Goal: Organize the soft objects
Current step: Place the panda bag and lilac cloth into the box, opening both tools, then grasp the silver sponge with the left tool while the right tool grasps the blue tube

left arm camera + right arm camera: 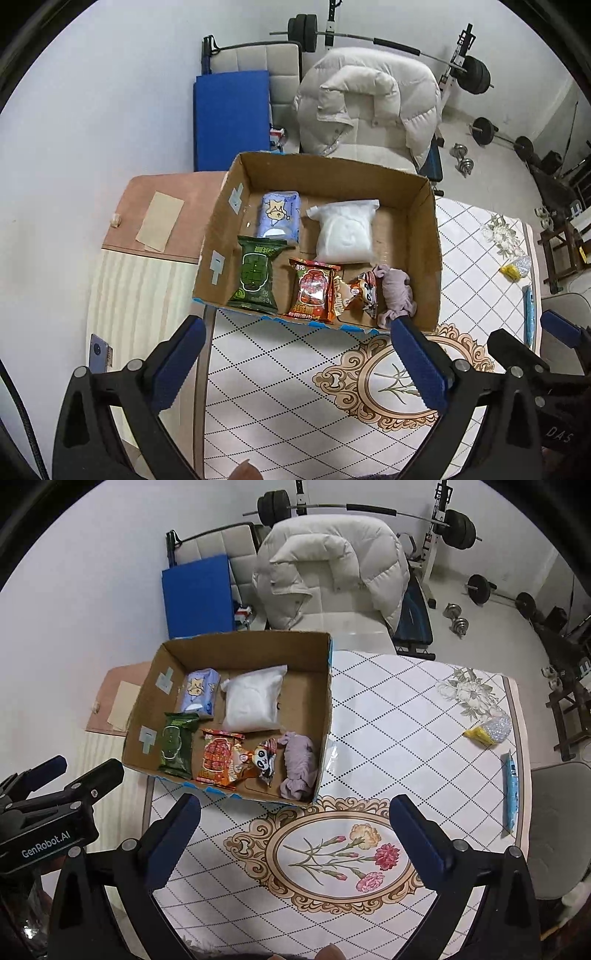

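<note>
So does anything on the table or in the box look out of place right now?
Mostly tidy: six soft items sit in the cardboard box. Still loose on the tablecloth at the far right are a yellow packet and a blue sachet. A clear wrapper lies against the box's right wall.

Far side of the room: barbell [369,38] on a white rack, loose dumbbells [461,158] on the floor to the right. White puffy jacket [369,107] draped over a pale chair [340,622]; blue mat [231,118] standing on its edge to its left. Near: table with a diamond-pattern cloth [388,716], flower medallion [343,853] at the near edge. On the cloth at right, a yellow packet [487,731] and a long blue packet [511,794]. Left, a pink board [166,206] bearing a tan paper [159,221].
</note>
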